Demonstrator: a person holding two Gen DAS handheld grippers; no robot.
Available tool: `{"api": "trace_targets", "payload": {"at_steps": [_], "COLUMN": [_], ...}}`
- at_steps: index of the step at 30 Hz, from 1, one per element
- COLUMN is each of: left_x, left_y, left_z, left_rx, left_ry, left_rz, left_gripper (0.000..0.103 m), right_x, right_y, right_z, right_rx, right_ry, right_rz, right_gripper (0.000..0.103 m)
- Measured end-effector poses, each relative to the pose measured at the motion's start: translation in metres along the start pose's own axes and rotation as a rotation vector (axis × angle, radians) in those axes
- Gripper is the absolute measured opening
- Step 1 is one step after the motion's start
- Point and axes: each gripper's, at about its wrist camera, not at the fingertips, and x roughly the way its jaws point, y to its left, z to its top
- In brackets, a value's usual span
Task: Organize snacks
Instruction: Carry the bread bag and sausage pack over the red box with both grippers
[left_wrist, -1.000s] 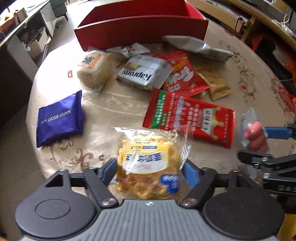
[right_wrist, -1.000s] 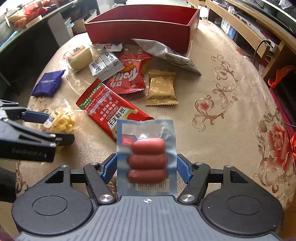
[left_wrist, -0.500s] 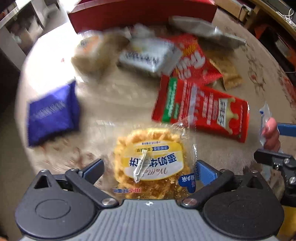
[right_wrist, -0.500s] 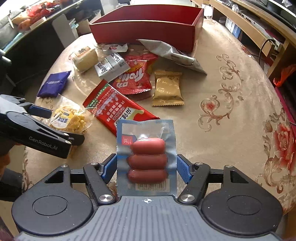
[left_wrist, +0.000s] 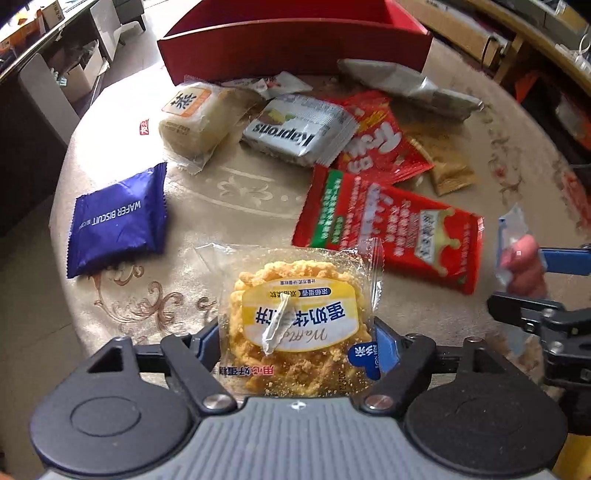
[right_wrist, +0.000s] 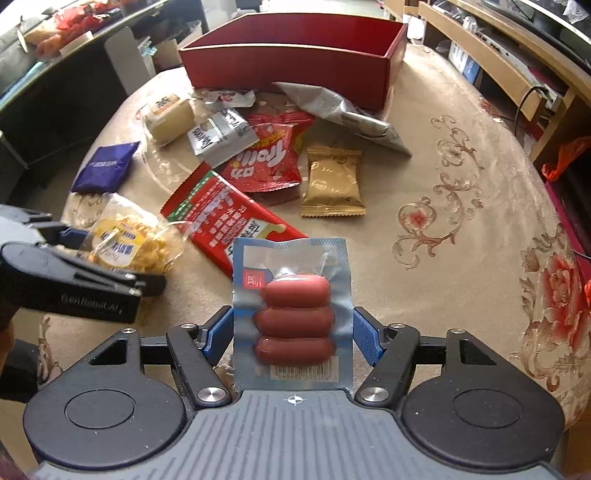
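Note:
A clear waffle pack with a yellow label (left_wrist: 299, 325) sits between the blue pads of my left gripper (left_wrist: 295, 343), whose jaws are closing and press its sides. The same pack (right_wrist: 125, 240) shows at the left of the right wrist view, just above the tablecloth. My right gripper (right_wrist: 293, 332) is shut on a blue pack of three sausages (right_wrist: 293, 306), held upright over the table's near edge. A red open box (right_wrist: 288, 62) stands at the far side of the round table.
Loose snacks lie between me and the box: a blue wafer biscuit pack (left_wrist: 118, 218), a pale tea cake (left_wrist: 192, 118), a silver Kaprons pack (left_wrist: 299, 129), two red packs (left_wrist: 388, 229), a gold pack (right_wrist: 332, 181) and a silver bag (right_wrist: 343, 110). Shelves flank the table.
The left jaws spread wide around the waffle pack half a second ago and have come back in on it. The right gripper and its sausage pack have not moved.

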Motion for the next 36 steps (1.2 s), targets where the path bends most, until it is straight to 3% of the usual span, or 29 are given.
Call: {"api": "trace_targets", "payload": {"at_steps": [13,36], "left_x": [-0.035,-0.045], "left_y": [0.0,0.02], "left_z": [0.031,0.146], "left_rx": [-0.064,-0.179], "left_ry": [-0.13,-0.292], "left_rz": [-0.037,0.013], "left_gripper": [0.074,0.074], "right_x": [-0.013,-0.011], "right_y": [0.001,-0.025], "right_z": [0.036,0.14], "right_rx": [0.029,0.117], "right_ry": [-0.1,-0.249], "right_rz": [0.0,-0.024], "right_gripper": [0.074,0.074]}}
